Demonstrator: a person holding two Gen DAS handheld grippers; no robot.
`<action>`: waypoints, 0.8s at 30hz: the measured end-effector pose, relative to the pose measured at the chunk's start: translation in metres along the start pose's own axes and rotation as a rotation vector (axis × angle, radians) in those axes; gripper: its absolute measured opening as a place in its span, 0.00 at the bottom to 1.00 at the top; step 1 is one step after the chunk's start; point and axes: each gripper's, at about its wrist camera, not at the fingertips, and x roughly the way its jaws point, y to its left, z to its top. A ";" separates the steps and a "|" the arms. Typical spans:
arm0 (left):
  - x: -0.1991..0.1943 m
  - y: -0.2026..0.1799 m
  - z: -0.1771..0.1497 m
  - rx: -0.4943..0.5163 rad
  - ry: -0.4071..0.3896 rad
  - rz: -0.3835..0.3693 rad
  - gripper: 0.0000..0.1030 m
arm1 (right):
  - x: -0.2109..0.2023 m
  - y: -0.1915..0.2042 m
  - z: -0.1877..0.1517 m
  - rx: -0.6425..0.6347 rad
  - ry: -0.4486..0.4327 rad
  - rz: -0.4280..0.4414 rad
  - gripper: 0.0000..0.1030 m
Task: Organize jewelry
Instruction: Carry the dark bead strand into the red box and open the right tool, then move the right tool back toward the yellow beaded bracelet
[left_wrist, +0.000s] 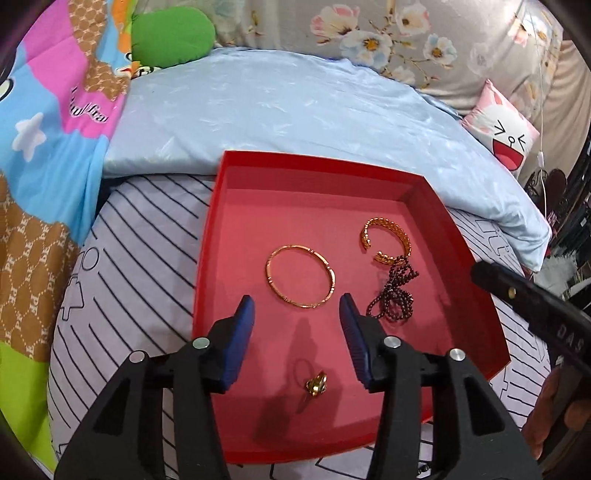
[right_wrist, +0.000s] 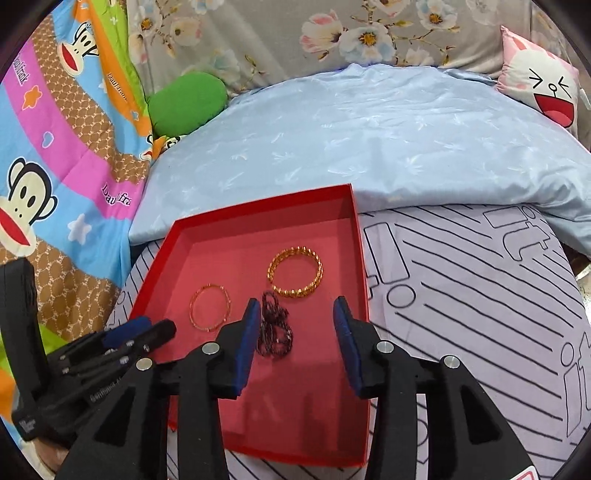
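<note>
Here you have both tools poised over the red box (left_wrist: 461, 236), which sits on the striped sheet (left_wrist: 147, 258) of the bed, its shallow cardboard walls there, I judge, to keep small pieces from sliding off into the soft bedding.

Your left tool (left_wrist: 297, 306) has its blue-padded jaws standing part-way open with nothing between them. The thin gold bangle (left_wrist: 301, 277) lies flat on the box floor just beyond its tips, and the small gold ring (left_wrist: 316, 384) rests lower down, under the gap between the jaws.

Your right tool (right_wrist: 293, 310) is likewise part-way open and grips nothing; the dark bead strand (right_wrist: 275, 332) lies bunched on the box floor just inside its left jaw, apparently untouched by either pad.

The chunky gold cuff (right_wrist: 295, 273) sits toward the far right of the box, close to the strand; from the left wrist view the beads appear to touch its open end.

So all four pieces are already inside the box, spaced so that each can likely be picked singly.

The bangle is a smooth, rigid hoop; the cuff is ridged and looks braided; the beads are loose and limp, and will probably sag or tangle when lifted. The pale blue quilt (right_wrist: 369, 140) behind looks slippery and satiny.
</note>
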 end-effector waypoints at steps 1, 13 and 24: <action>-0.003 0.002 -0.002 -0.006 -0.006 0.002 0.47 | -0.002 0.000 -0.002 0.000 0.001 0.002 0.39; -0.053 0.011 -0.022 -0.044 -0.063 0.023 0.52 | -0.038 0.016 -0.037 -0.020 0.009 0.024 0.39; -0.086 0.009 -0.065 -0.046 -0.048 0.039 0.52 | -0.070 0.025 -0.078 -0.044 0.026 0.017 0.39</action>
